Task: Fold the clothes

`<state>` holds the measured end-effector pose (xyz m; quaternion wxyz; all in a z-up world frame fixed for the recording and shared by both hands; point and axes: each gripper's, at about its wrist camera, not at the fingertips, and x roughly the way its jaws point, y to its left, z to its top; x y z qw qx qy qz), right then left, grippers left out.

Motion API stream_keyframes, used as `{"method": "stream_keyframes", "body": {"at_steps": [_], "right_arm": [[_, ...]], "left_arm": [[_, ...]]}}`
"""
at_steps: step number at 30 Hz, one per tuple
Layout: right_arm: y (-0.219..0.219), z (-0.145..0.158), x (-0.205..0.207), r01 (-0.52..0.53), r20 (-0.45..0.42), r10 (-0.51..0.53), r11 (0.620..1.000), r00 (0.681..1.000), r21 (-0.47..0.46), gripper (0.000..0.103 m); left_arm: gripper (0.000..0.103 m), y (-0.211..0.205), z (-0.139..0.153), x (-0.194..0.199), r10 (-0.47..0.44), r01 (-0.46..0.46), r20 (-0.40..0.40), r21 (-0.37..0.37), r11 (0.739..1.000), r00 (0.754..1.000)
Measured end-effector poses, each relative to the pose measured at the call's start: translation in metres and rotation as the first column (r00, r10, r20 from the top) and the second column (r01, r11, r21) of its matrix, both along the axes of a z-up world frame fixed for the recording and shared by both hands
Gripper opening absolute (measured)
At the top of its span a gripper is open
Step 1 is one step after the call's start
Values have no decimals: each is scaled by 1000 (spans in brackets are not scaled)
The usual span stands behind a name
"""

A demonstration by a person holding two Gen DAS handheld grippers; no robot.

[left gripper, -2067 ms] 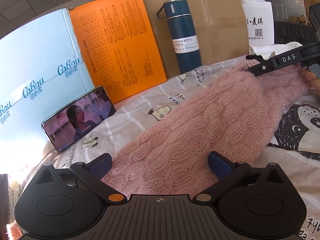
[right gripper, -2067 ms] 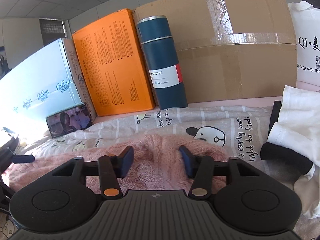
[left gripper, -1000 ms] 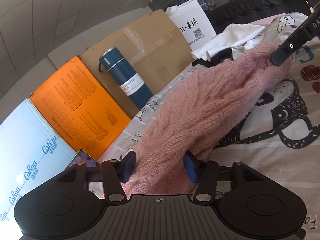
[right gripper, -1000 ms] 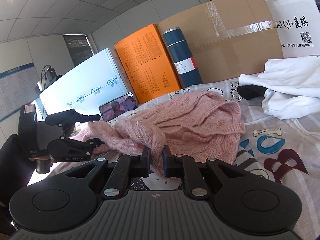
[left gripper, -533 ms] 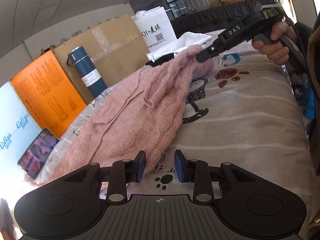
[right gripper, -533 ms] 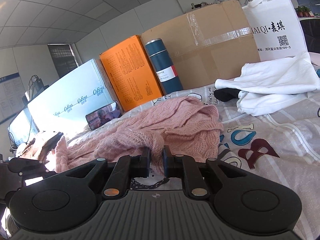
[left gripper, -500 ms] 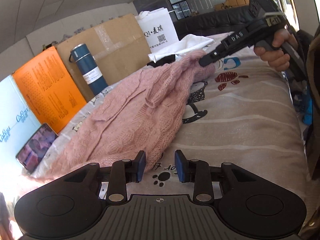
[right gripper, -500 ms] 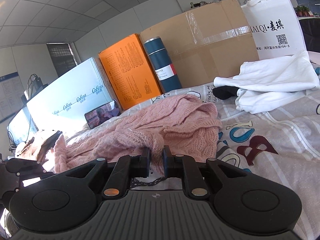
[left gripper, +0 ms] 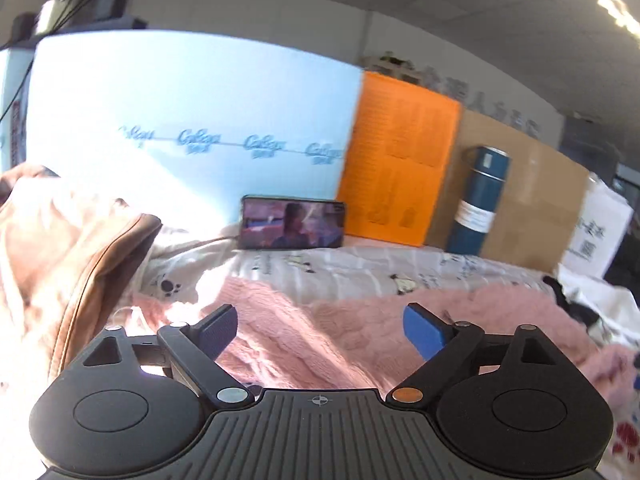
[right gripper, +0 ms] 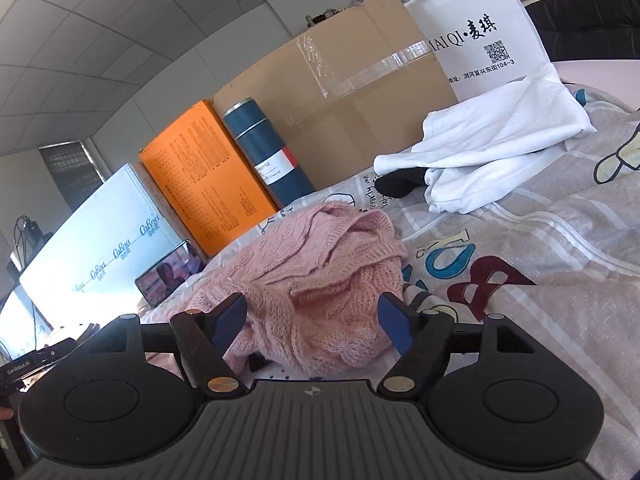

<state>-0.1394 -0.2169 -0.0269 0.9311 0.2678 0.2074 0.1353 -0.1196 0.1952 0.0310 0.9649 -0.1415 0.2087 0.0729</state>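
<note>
A pink cable-knit sweater (left gripper: 360,328) lies stretched across the printed bedsheet (left gripper: 360,268). In the right wrist view it lies bunched in loose folds (right gripper: 320,272). My left gripper (left gripper: 320,330) is open and empty, just above the sweater's left end. My right gripper (right gripper: 312,320) is open and empty, with the sweater's right end lying between and below its fingers. The left gripper's body shows at the far left of the right wrist view (right gripper: 36,360).
A phone (left gripper: 294,222), a light blue box (left gripper: 192,120), an orange box (left gripper: 400,160), a blue bottle (left gripper: 478,204), a cardboard box (right gripper: 340,92) and a white bag (right gripper: 476,36) line the back. White and black clothes (right gripper: 492,144) lie right. A tan garment (left gripper: 60,248) lies left.
Both grippers have opened and let go of the pink sweater, which now lies on the sheet. The left gripper has swung round to face the boxes at the back.
</note>
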Motion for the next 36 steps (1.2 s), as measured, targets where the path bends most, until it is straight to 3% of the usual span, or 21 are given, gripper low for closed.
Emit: {"method": "stream_keyframes", "body": {"at_steps": [1,4,7,11,14,18,19,21,22,23,26,32,36], "right_arm": [[1,0,5,7,-1,-7,1000,1000,23,75],[5,-5,16,11,9,-12,997,1000,71,78],[7,-13,20,-4,-2,5,998,1000,68,80],[-1,-19,22,-16,-9,17,991,1000,133,83],[-4,-21,23,-22,-16,25,987,1000,161,83],[-4,-23,23,-30,-14,32,985,999,173,84],[-4,-23,23,-30,-13,33,984,999,174,84],[-6,-24,23,-32,-11,34,983,999,181,84],[-6,-24,23,-32,-10,34,982,999,186,84],[-7,-24,23,-32,-9,35,981,999,191,84],[-8,-25,22,-35,-6,37,979,999,201,84],[-9,-25,22,-38,-5,40,979,999,202,84],[-9,-26,22,-39,-4,41,978,999,205,84]], "left_arm": [[96,6,-1,10,66,-67,-27,-51,996,997],[96,9,-5,35,102,-109,-63,-120,987,993],[96,-3,-15,56,49,-58,-131,-70,996,990],[96,-9,-35,71,84,-91,-190,-27,996,978],[96,0,-45,65,110,-123,-179,-66,990,978],[94,-1,-44,56,129,-135,-170,-28,990,977],[90,-2,-44,54,136,-141,-170,-12,990,976],[70,-2,-44,50,150,-149,-170,16,989,974],[53,-1,-44,48,155,-152,-169,29,988,973],[44,-1,-45,46,161,-156,-168,42,987,973],[31,4,-46,32,145,-139,-154,51,989,977],[17,9,-38,-23,197,-192,-81,64,979,977],[17,13,-32,-62,250,-247,-31,73,966,968]]}}
